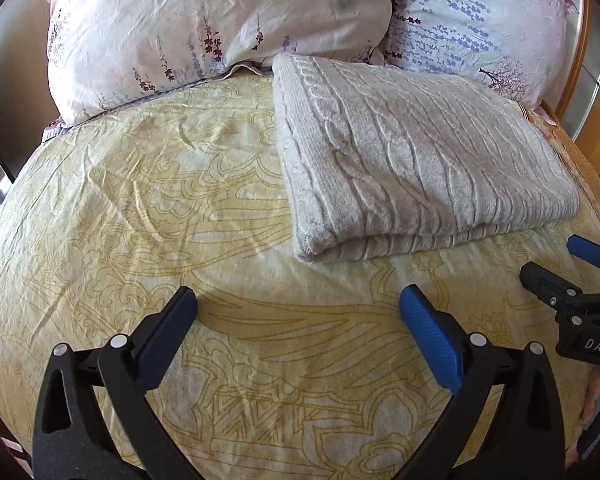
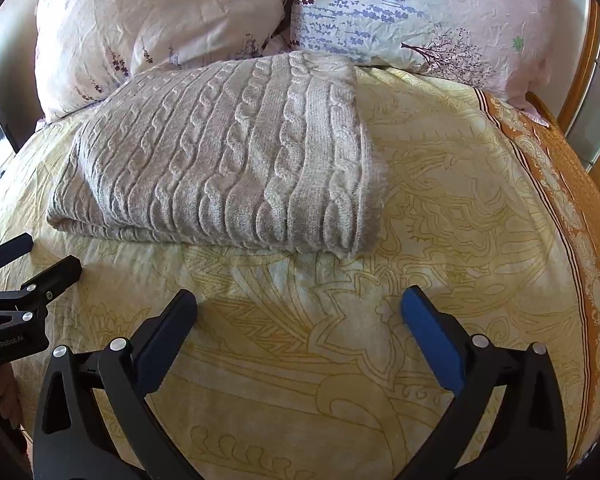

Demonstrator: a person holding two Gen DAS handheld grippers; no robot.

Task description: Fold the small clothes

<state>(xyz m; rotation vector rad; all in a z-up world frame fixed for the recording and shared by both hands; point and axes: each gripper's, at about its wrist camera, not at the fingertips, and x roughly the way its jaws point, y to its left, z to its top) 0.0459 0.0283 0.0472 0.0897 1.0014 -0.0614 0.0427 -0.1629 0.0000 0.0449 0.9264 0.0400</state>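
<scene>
A grey cable-knit sweater (image 1: pixel 416 156) lies folded into a flat rectangle on the yellow patterned bed sheet (image 1: pixel 160 208); it also shows in the right wrist view (image 2: pixel 228 152). My left gripper (image 1: pixel 298 300) is open and empty above the sheet, just in front of the sweater's near fold. My right gripper (image 2: pixel 298 300) is open and empty, in front of the sweater's near right corner. Each gripper shows at the edge of the other's view: the right one (image 1: pixel 560 268) and the left one (image 2: pixel 32 256), both with jaws apart.
Two floral pillows (image 1: pixel 204 28) (image 1: pixel 480 28) lean at the head of the bed behind the sweater. An orange patterned border (image 2: pixel 572 208) runs along the sheet's right side, by a wooden bed frame (image 2: pixel 584 60).
</scene>
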